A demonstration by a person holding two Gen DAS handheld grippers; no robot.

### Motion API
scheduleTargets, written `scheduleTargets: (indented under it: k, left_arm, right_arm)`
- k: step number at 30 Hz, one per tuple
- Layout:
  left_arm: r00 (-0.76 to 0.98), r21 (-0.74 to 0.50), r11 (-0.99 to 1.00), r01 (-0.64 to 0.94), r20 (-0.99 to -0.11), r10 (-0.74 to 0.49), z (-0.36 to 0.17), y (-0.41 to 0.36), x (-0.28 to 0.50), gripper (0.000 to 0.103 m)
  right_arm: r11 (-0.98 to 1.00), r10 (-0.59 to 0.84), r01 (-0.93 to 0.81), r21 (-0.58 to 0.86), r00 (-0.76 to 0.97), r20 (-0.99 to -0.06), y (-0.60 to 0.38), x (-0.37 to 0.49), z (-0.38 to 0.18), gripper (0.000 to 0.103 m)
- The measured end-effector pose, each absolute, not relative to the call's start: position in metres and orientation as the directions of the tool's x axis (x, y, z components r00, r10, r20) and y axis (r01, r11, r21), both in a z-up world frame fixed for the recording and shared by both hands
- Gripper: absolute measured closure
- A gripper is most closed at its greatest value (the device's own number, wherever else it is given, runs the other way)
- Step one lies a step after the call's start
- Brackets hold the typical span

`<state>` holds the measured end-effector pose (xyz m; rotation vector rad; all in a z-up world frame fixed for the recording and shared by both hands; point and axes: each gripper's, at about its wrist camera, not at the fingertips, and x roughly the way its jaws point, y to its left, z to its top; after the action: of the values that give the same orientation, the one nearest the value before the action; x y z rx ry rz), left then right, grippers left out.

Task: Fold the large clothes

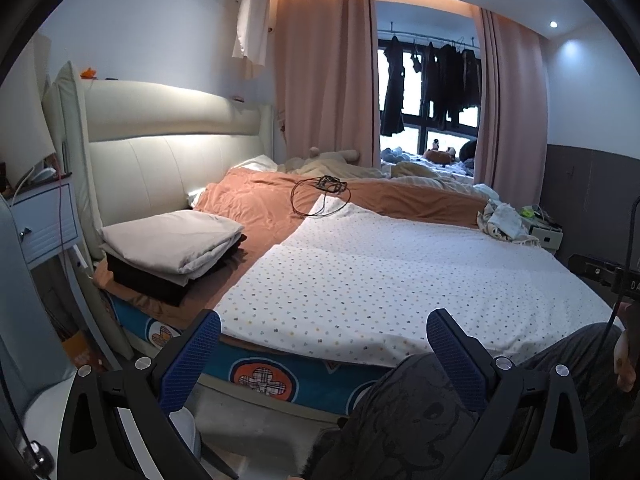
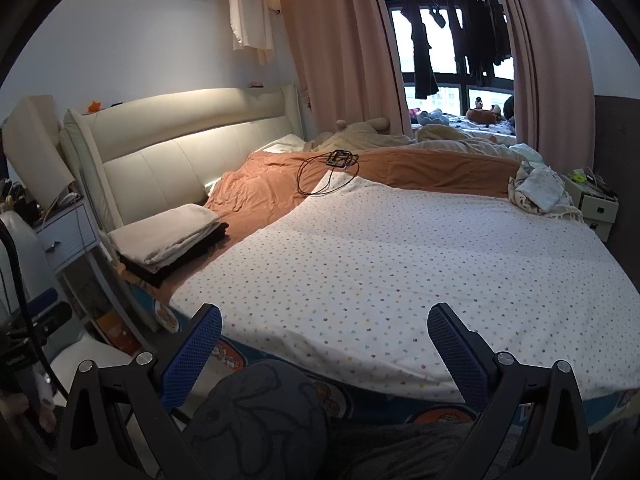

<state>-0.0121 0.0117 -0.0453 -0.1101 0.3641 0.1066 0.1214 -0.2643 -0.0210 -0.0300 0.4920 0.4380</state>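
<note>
Here your left gripper (image 1: pixel 324 330) hangs at the bottom of the left wrist frame with its blue-padded fingers (image 1: pixel 192 356) spread wide and nothing between them. Your right gripper (image 2: pixel 325 325) sits the same way at the bottom of the right wrist frame, jaws wide apart and empty.

Ahead of both, the dotted white sheet (image 1: pixel 400 264) lies spread flat across the middle of each frame, covering most of the bed (image 1: pixel 256 376); its near edge runs just above your fingertips in both views, and you touch it with neither gripper. In the right wrist frame the same sheet (image 2: pixel 420 264) fills the centre and right.

At left centre of the left wrist frame a folded stack (image 1: pixel 172 252) rests on the orange blanket (image 1: pixel 256 204), a pale piece on top of dark ones, close beside the cream headboard (image 1: pixel 160 136). A black cable (image 1: pixel 316 196) loops in the upper middle, partly on the blanket and partly on the sheet's far corner. A crumpled pale cloth (image 1: pixel 502 220) lies at the right centre, at the sheet's far right edge. Pink curtains (image 1: pixel 324 72) hang in the upper middle, with dark garments (image 1: pixel 436 76) on a rail in the window behind. Your dark patterned trouser leg (image 1: pixel 404 420) fills the lower centre, below the bed edge.
</note>
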Motion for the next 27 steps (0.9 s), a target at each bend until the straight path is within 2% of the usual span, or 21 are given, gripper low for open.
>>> scheduleTargets:
  k: [5, 13, 27]
  left_arm:
    - [0.932, -0.103, 0.991, -0.089, -0.359, 0.047, -0.050, 0.006, -0.014, 0.000]
    - [0.933, -0.111, 0.990, -0.085, -0.358, 0.040, -0.051, 0.002, -0.015, 0.000]
    - [0.950, -0.107, 0.990, -0.094, -0.306, 0.057, -0.038, -0.002, -0.028, 0.000]
  right_arm:
    - [0.898, 0.422, -0.434, 0.074, 0.799, -0.429, -0.267, 0.104, -0.023, 0.000]
    - [0.910, 0.391, -0.409, 0.058, 0.807, -0.443, -0.270, 0.103, -0.034, 0.000]
    - [0.914, 0.390, -0.396, 0.085, 0.806, -0.445, -0.283, 0.101, -0.039, 0.000]
